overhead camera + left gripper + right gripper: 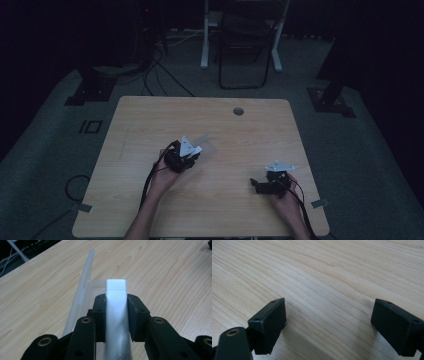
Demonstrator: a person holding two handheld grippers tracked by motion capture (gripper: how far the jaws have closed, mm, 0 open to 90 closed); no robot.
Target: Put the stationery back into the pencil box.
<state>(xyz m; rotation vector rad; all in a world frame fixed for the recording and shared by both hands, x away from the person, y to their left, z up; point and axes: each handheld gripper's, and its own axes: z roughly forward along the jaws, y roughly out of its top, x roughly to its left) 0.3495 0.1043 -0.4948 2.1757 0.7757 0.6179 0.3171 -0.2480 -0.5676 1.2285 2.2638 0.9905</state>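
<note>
My left gripper (pixel 116 315) clamps a silver bar (pixel 115 305) above the table (pixel 162 272) — clear tube (pixel 83 282) just beside it — right gripper (pixel 328 322) jaws wide apart, holding nothing, over bare table.

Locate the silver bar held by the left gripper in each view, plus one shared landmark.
High view: silver bar left of centre, a faint pale streak just past the left gripper.
Left gripper view: centre, clamped between the two black pads, its square end at, beside a clear plastic strip.
Right gripper view: wood between the right gripper's parted jaws; no bar.
Shared landmark: the light wooden table.
</note>
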